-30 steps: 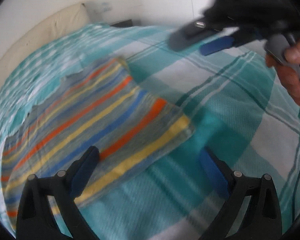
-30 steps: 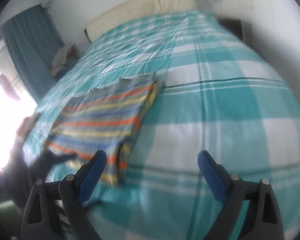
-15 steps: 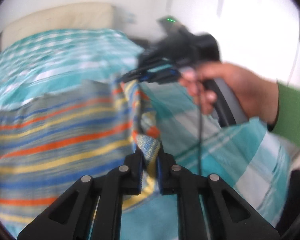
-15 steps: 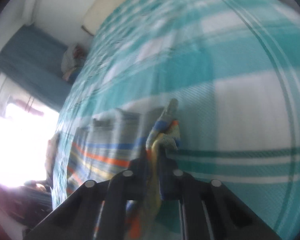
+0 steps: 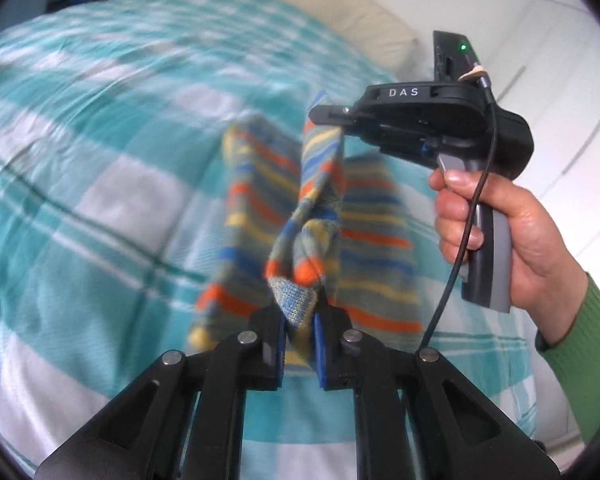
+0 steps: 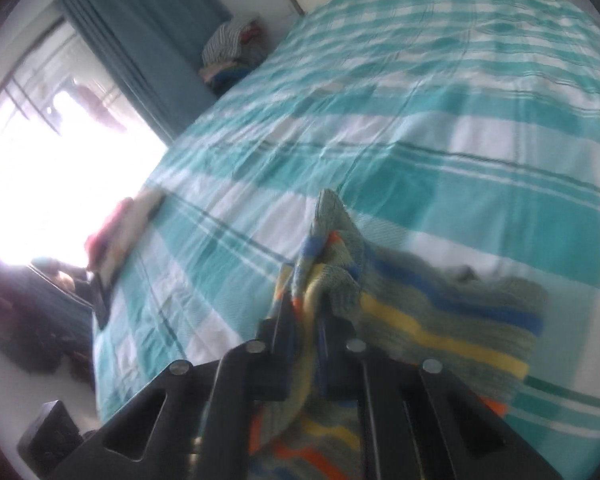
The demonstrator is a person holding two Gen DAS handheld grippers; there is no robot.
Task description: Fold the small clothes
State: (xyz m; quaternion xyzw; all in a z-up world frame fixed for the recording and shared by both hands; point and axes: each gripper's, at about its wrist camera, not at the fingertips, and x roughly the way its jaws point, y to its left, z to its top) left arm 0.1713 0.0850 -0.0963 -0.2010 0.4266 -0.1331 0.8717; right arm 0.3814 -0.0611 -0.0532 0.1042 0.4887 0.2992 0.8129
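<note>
Both my tongs are clamped on the striped knit (image 5: 300, 216) right now. The left gripper (image 5: 300, 344) has a bunched corner pinched tight, and the right gripper (image 5: 331, 118) has another bit in its tips. The knit's strung between them and hangs over the checked bed (image 5: 100, 184), pretty blurry.

Open checked bedspread (image 6: 439, 128) all around; only clothes pile (image 6: 232, 54) beside far curtain (image 6: 148, 32).

You get daylight blowing out the window (image 6: 40, 168) at left; motion blur smears the bedspread (image 5: 80, 128), fisheye bends edges.
</note>
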